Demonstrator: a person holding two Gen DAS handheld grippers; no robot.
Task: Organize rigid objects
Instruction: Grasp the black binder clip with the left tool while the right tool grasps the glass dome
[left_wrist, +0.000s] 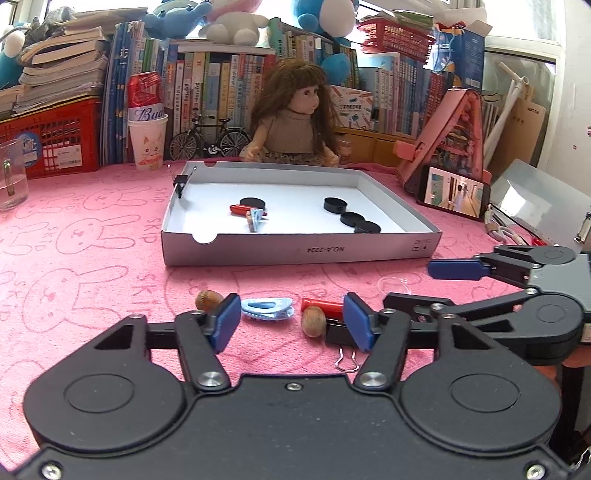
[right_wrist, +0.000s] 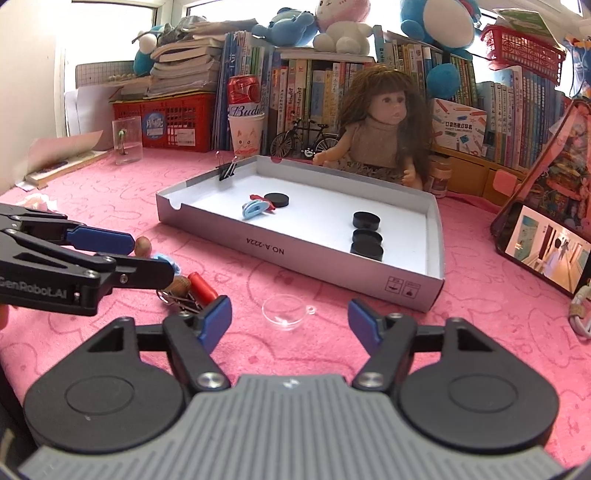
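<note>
Closest to me, the left gripper (left_wrist: 291, 325) hangs low over the pink cloth (left_wrist: 92, 266), jaws partly apart, gripping nothing. Between its blue pads (left_wrist: 225, 321) lie one pale blue clip (left_wrist: 267, 308), one nut (left_wrist: 314, 322) and one red tube (left_wrist: 322, 305). A black binder clip (left_wrist: 341, 338) sits against the right-hand pad; whether they touch I cannot tell. A second nut (left_wrist: 207, 300) sits just outside the left-hand pad. The right gripper (right_wrist: 290, 320) stands open too, wider, with a single clear plastic dish (right_wrist: 286, 308) on the cloth between its pads, untouched.

Further back is the white box lid (left_wrist: 295, 251). Inside it I count four black discs: one (left_wrist: 253, 202) alone on the left, and three (left_wrist: 351, 216) in a row on the right. Beside the lone disc lie another red tube (left_wrist: 239, 209) and another blue clip (left_wrist: 255, 218). One more binder clip (left_wrist: 181, 182) is clamped on the lid's far left rim. Behind sits one doll (left_wrist: 291, 114).
</note>
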